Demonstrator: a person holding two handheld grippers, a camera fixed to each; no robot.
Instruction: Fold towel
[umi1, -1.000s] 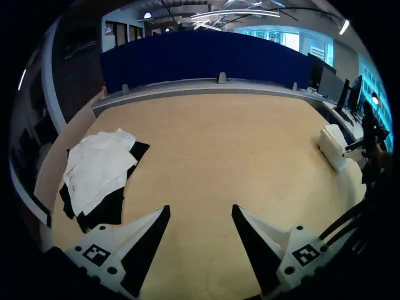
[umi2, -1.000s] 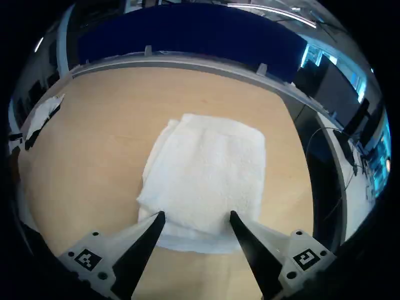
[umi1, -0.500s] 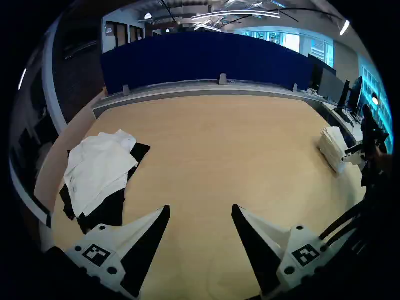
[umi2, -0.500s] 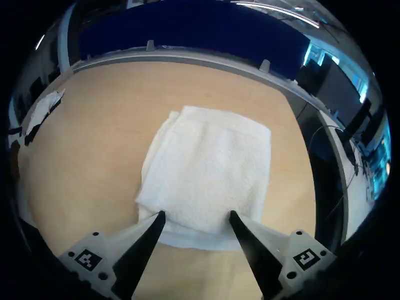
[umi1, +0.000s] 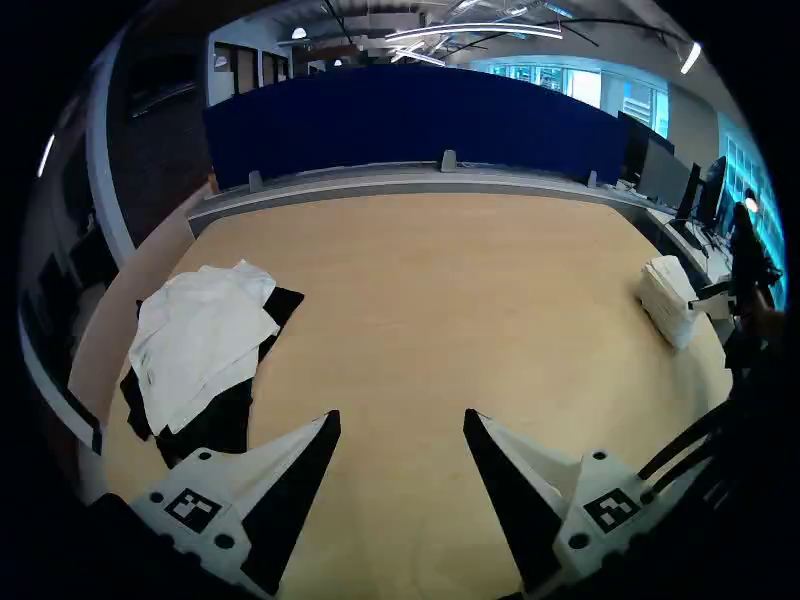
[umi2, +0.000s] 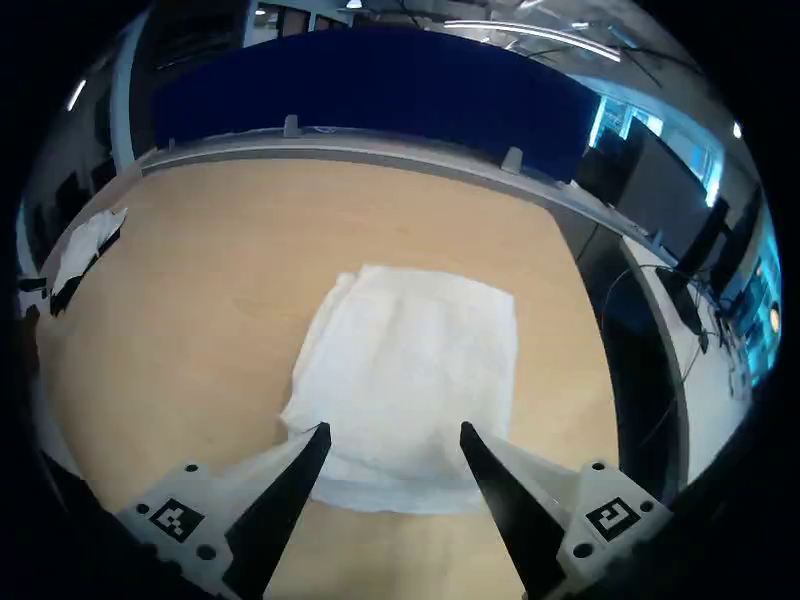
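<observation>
Table: light wood, takes up most of both views. Ends at blue divider along table's far edge.

Clothes pile: white over black, loose heap at table's left end. Also seen small and far off in right gripper view. Not the task item, as far as can be judged.

Towel: white terry, lying flat near table's right end, close to that edge. Already folded into a compact rectangle, several layers thick. Top layer fairly square; a lower layer poking out along the side toward table's near edge, so edges not quite flush. In left gripper view shows as a small stacked white block at table's right end.

Progress, judged: folding looks done or nearly so. No open flap, no loose corner visible. Left to do at most: squaring up the sticking-out layer, or one more fold if a smaller pack is wanted. Cannot tell which from this.

Right gripper: fingers spread wide, pinching nothing. Both tips over the towel's end toward table's near edge, towel centred between them and reaching away toward the divider. Touching or just above: cannot tell.

Left gripper: fingers spread wide, nothing between them. Over bare wood at table's near edge, well apart from towel, nearer the clothes pile.
</observation>
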